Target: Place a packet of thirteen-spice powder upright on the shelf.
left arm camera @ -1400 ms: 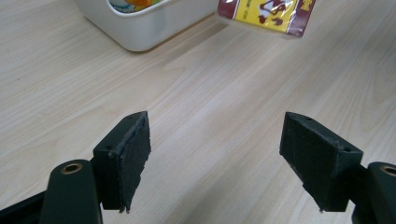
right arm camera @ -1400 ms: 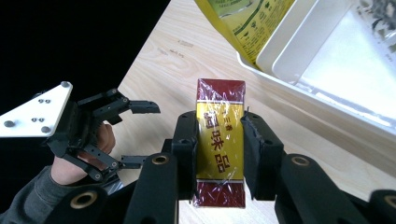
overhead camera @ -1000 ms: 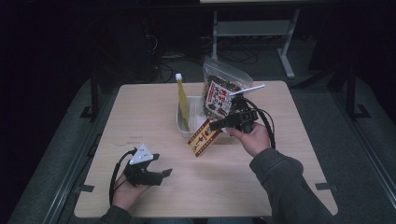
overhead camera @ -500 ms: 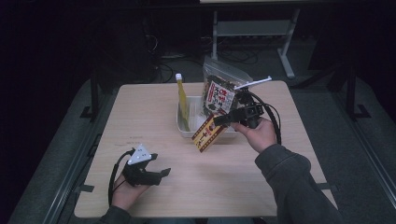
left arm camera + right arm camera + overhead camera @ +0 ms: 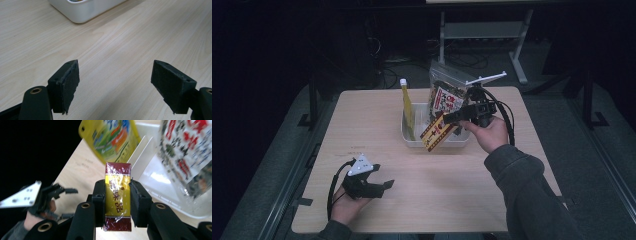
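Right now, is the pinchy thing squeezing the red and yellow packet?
Touching. In the right gripper view, both black pads of the right gripper press flat against the sides of the red and yellow packet, with no gap on either side.

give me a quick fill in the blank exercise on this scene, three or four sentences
1. The right gripper is shut on a yellow and ____ packet.
2. The white bin stands on a ____ table.
3. The left gripper has its jaws ____, with nothing between them.
4. The yellow pouch with the white cap stands ____ the bin.

Missing words: maroon; wooden; open; inside
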A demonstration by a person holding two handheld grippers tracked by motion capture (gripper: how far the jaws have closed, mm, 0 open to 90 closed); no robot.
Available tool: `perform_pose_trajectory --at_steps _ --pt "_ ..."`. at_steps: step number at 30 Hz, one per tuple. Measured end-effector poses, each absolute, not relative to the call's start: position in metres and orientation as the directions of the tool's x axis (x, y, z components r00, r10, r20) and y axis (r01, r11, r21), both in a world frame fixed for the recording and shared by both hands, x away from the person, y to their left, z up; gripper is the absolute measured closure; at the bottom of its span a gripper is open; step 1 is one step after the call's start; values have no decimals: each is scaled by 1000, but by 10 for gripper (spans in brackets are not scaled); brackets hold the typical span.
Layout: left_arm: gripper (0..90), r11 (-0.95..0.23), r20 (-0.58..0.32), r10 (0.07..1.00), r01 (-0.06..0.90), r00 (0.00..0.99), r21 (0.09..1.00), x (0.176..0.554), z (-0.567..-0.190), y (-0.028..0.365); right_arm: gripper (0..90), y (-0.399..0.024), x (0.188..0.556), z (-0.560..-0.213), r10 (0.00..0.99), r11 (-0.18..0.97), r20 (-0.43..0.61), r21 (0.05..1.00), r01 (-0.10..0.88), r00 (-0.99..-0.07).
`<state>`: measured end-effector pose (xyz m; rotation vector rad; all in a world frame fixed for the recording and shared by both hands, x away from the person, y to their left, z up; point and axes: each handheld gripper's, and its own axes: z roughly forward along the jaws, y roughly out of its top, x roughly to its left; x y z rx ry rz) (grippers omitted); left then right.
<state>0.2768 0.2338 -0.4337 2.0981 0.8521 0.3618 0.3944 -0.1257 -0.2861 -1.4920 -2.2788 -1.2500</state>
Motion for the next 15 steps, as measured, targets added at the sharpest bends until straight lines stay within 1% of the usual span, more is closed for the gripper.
perform_pose_trajectory --at_steps 7,15 --pt "223 -434 -34 682 442 731 785 277 -432 236 683 -120 412 -282 729 114 512 565 817 -455" --pt "223 -427 -38 686 445 727 788 277 -432 237 682 -108 427 -282 760 85 490 576 813 -426"
